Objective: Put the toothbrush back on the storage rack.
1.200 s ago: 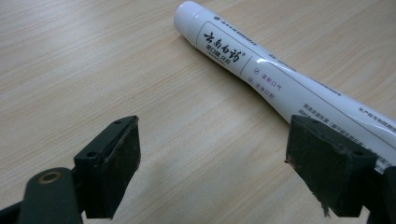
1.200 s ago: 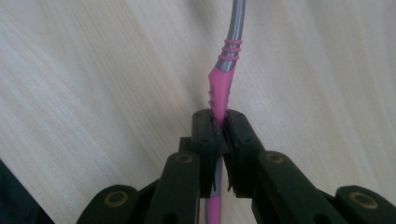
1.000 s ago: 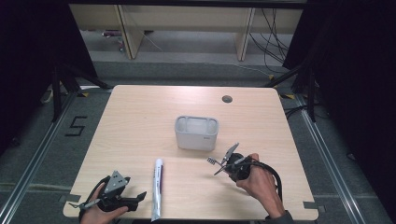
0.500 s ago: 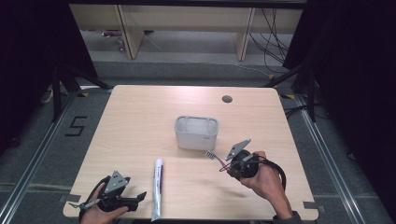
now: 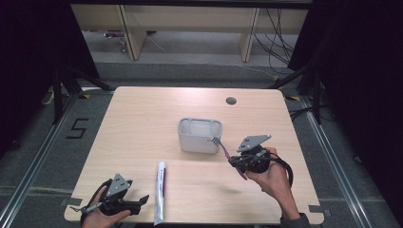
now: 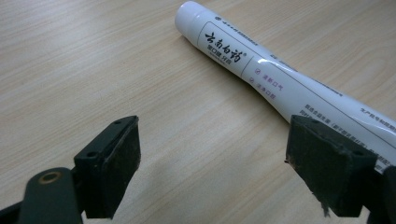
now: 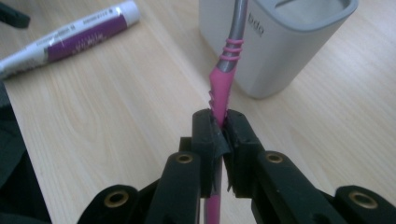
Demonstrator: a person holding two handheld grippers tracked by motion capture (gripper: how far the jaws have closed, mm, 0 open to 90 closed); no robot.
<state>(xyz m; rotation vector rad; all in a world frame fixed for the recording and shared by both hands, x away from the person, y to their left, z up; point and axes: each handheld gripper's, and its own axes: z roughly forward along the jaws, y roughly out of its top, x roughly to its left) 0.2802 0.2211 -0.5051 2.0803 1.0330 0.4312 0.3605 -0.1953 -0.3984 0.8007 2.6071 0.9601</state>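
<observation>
A pink and grey toothbrush (image 7: pixel 224 79) is clamped by its pink handle in my right gripper (image 7: pixel 218 122), jaws shut on it. In the high view the toothbrush (image 5: pixel 223 149) points up and left, its head at the right rim of the grey holder cup (image 5: pixel 199 135). That right gripper (image 5: pixel 239 161) hovers just right of the cup. A white and purple toothpaste tube (image 5: pixel 160 190) lies flat near the front edge. My left gripper (image 6: pixel 224 161) stands open low over the table, the tube (image 6: pixel 261 74) just beyond its right jaw. The same left gripper (image 5: pixel 138 202) sits at the front left corner.
The wooden table (image 5: pixel 142 123) has a round cable hole (image 5: pixel 231 100) at its back right. Shelving and cables stand beyond the far edge. A floor mark "5" (image 5: pixel 78 128) lies left of the table.
My right gripper has risen and moved toward the cup, tilting the toothbrush so its head now reaches the cup's rim. The left gripper and the tube have stayed put.
</observation>
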